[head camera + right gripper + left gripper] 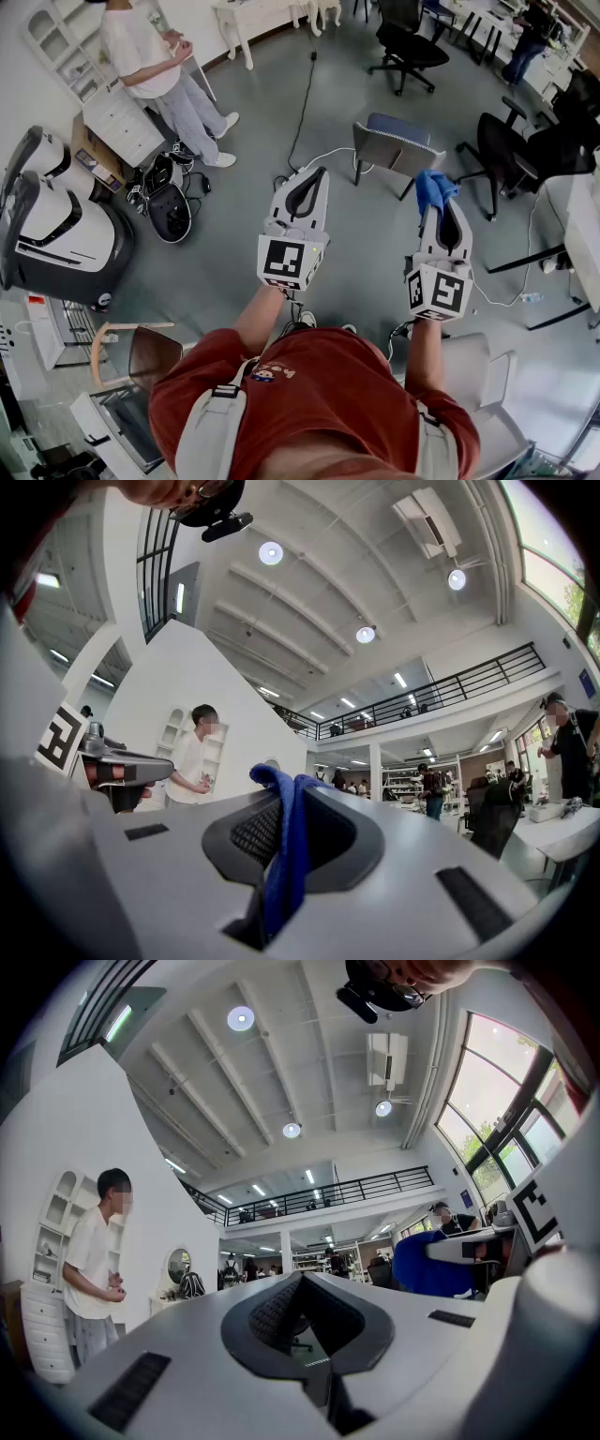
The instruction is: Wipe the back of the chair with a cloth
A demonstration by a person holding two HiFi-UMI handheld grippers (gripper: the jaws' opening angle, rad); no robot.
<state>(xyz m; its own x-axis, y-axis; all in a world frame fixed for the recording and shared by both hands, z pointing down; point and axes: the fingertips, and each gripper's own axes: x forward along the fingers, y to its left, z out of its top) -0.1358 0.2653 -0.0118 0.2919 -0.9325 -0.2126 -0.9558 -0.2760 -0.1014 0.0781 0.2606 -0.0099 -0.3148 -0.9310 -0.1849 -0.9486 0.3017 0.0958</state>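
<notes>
We hold: right gripper, fingers clamped on blue cloth; left gripper, fingers together, empty. Chair stands ahead on the floor, well apart from the cloth. We judge wiping not yet begun.

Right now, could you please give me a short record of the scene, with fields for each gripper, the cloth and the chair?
left gripper: shut, empty
right gripper: shut on the cloth
cloth: blue, bunched above the gripper's tip
chair: grey back, blue seat, on the floor ahead, apart from both grippers
wiping: not yet begun
person: white shirt, standing at far left
</notes>
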